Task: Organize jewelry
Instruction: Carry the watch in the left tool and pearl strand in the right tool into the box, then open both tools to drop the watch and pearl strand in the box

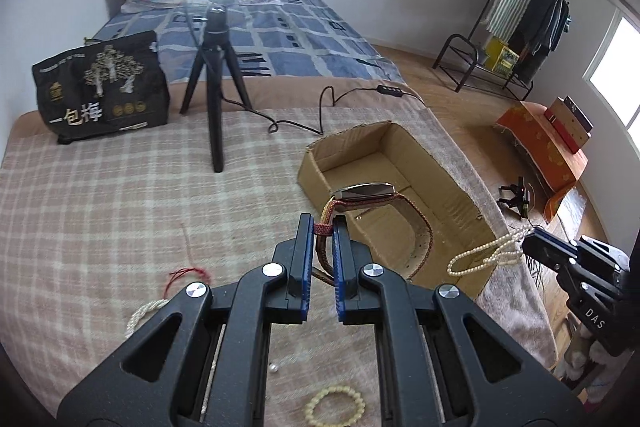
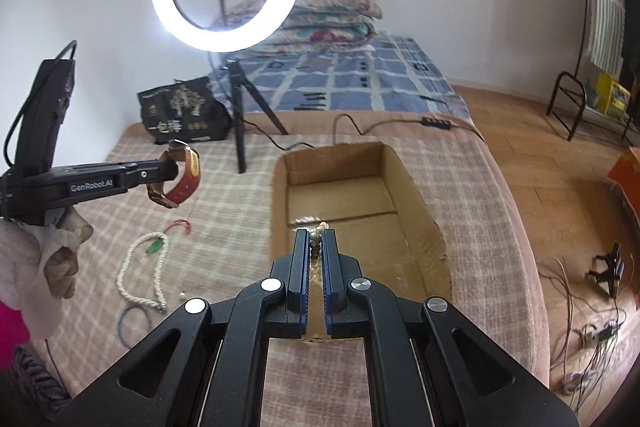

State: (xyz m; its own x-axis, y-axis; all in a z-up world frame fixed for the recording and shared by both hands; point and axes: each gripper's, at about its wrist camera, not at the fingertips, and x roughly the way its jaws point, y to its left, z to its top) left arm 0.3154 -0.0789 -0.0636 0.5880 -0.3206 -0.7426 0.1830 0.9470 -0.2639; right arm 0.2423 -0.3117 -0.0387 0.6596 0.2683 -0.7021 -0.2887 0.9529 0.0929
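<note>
The box (image 2: 416, 195) stood open-topped, its floor mostly bare, its walls the only bar to entry from the side; the tripod (image 2: 240, 131) rose just beyond its far-left corner, a cable (image 2: 348, 123) trailing behind; loose necklaces (image 2: 140, 275) and a bracelet (image 1: 335, 405) littered the blanket (image 1: 100, 195) left of the box.

Readable markings in both views

"GenRobot.AI" is printed in pale letters on the side of the left gripper (image 2: 172, 169), well left of the right fingers; "DAS" (cut off) is seen on the right gripper (image 1: 524, 243); "一包梅" is printed on the black bag (image 1: 102, 87), far beyond the left fingers.
</note>
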